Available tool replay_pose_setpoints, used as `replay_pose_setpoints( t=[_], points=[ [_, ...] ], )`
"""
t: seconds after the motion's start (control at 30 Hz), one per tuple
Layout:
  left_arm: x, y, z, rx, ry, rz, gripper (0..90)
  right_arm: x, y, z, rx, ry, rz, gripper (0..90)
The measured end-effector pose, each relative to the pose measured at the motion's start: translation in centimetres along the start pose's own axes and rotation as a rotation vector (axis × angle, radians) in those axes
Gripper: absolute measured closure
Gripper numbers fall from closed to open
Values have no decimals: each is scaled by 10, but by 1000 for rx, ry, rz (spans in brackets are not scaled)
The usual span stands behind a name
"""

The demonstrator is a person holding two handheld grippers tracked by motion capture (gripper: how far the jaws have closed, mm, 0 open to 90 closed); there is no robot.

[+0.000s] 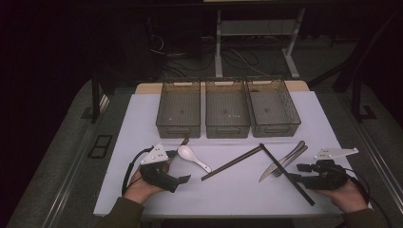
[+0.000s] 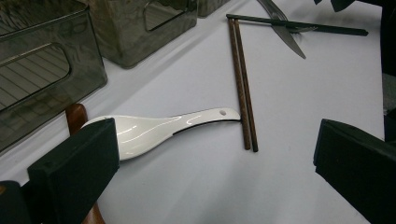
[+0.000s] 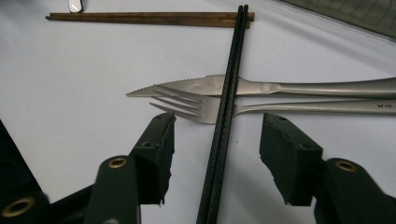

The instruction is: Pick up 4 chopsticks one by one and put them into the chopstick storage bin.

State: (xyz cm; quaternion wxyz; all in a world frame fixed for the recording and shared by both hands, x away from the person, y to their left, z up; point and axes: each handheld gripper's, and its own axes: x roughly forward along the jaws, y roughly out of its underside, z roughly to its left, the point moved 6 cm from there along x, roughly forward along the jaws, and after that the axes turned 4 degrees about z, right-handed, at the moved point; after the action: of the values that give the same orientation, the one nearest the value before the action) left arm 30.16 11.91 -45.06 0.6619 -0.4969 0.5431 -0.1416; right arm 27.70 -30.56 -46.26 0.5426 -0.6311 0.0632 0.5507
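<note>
My right gripper [image 1: 297,172] [image 3: 217,154] lies low at the right of the white mat [image 1: 237,194]. Its jaws straddle a pair of black chopsticks [image 1: 287,175] [image 3: 229,93], and gaps show on both sides, so it is open. The black chopsticks cross a steel knife [image 1: 284,161] [image 3: 261,86] and a fork [image 3: 196,108]. My left gripper [image 1: 178,166] [image 2: 215,172] rests wide open at the left. A white ceramic spoon [image 1: 192,157] [image 2: 154,130] lies just ahead of its left jaw. Brown wooden chopsticks [image 1: 233,162] [image 2: 243,84] lie in the middle of the mat.
Three clear grey bins [image 1: 178,109] [image 1: 227,109] [image 1: 273,108] stand in a row along the far edge of the mat. A brown wooden handle [image 1: 183,141] [image 2: 76,116] pokes out from beneath the spoon's bowl. Cables and table legs lie on the dark floor beyond.
</note>
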Motion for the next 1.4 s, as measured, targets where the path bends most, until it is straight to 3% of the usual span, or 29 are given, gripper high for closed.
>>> replay_pose_setpoints(
  t=[0.47,0.93,1.4],
  points=[
    [0,0,-1,-1,1,-2,0,4,5,-2,2,39,87,601],
    [0,0,-1,0,0,1,0,8,10,-3,5,27,154,737],
    [1,0,-1,0,2,2,0,13,13,-5,-14,35,183,782]
  ],
)
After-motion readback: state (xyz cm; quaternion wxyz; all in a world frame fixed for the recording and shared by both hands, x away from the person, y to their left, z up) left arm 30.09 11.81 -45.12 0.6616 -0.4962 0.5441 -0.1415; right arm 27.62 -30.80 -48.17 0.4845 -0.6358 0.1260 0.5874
